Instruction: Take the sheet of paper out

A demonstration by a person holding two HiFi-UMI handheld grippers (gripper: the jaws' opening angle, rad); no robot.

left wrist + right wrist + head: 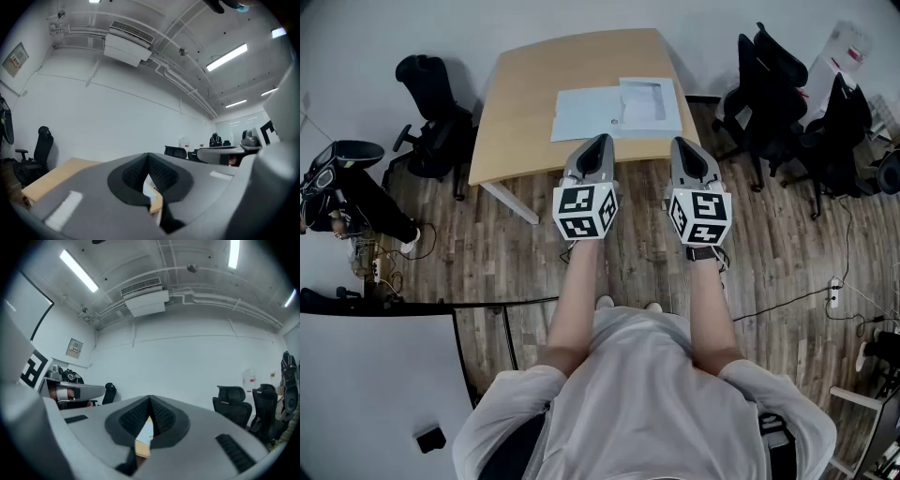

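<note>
Plank floor [516, 253], rounded light-wood table [525, 103] w/ flat white paper sheet [586, 114].

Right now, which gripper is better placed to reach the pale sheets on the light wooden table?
Probably left: the left gripper faces the pale sheets' near edge squarely; the right gripper points at their right corner.
</note>
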